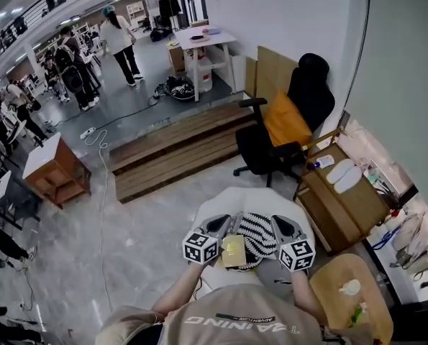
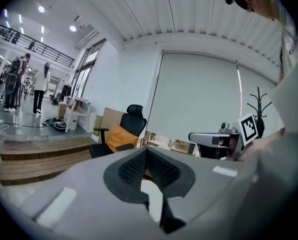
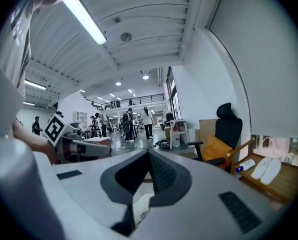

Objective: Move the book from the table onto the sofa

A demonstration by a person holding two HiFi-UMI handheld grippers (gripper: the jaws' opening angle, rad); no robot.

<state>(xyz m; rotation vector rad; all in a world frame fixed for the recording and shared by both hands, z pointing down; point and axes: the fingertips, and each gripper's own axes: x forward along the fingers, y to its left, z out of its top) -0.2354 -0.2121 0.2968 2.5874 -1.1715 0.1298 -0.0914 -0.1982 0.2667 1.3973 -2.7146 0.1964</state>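
Observation:
In the head view I hold both grippers close to my chest with the book (image 1: 254,238) between them; it shows a black-and-white striped cover and a yellowish part. My left gripper (image 1: 230,223) grips its left side and my right gripper (image 1: 274,223) its right side. The book hangs above a white round table (image 1: 224,196). In the left gripper view the left gripper (image 2: 146,152) has its jaws together, with a pale sliver of the book (image 2: 152,193) low in the gap. The right gripper (image 3: 149,155) shows the same, with a printed pale edge (image 3: 141,210). No sofa is in view.
A black office chair with an orange cushion (image 1: 285,121) stands beyond the table. A wooden bench with white slippers (image 1: 343,192) is at the right, and a round wooden table (image 1: 350,293) at the lower right. Wooden steps (image 1: 178,146) lie ahead; people stand far left.

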